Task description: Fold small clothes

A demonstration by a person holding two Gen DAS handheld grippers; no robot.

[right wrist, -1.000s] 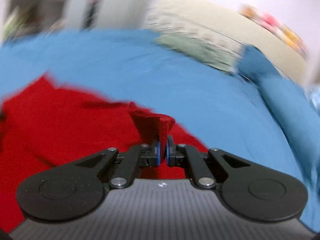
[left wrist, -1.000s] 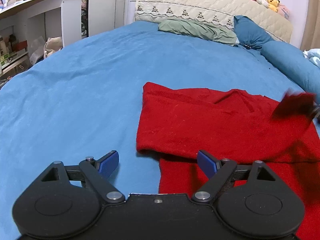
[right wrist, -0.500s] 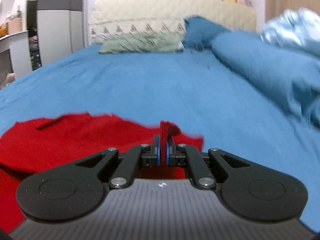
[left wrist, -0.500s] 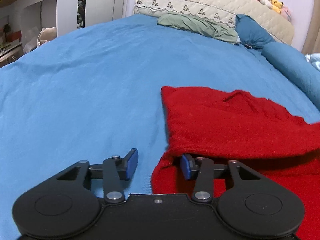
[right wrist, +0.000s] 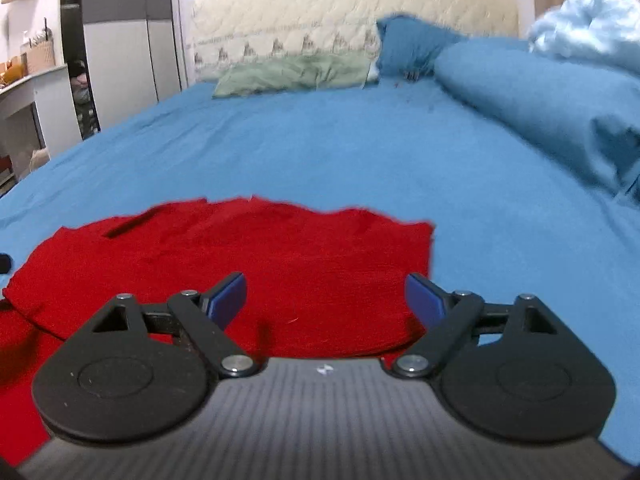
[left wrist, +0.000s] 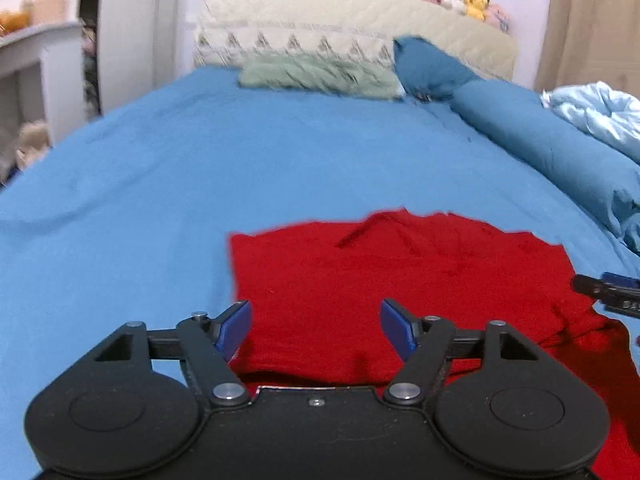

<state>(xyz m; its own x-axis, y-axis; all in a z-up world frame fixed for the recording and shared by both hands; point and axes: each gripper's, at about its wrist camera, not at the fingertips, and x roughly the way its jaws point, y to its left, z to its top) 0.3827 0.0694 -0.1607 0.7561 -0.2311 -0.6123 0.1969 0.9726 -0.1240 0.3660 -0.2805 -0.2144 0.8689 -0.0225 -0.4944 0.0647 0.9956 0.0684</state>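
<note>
A red knit garment [left wrist: 400, 276] lies partly folded on the blue bed sheet [left wrist: 200, 184], its upper layer doubled over the lower one. It also shows in the right wrist view [right wrist: 256, 264]. My left gripper [left wrist: 316, 330] is open and empty, low over the garment's near left part. My right gripper [right wrist: 326, 300] is open and empty over the garment's right edge. The tip of the right gripper [left wrist: 608, 290] shows at the far right of the left wrist view.
A green pillow [left wrist: 320, 74], a dark blue pillow [left wrist: 428, 66] and a rolled blue duvet [left wrist: 552, 152] lie by the cream headboard [left wrist: 360, 28]. A pale blue blanket [right wrist: 588, 28] is at the right. White furniture [left wrist: 40, 68] stands left of the bed.
My right gripper carried a red flap across, laid it down and opened. My left gripper half closed by the garment's left edge, then opened wide and shifted over the cloth.
</note>
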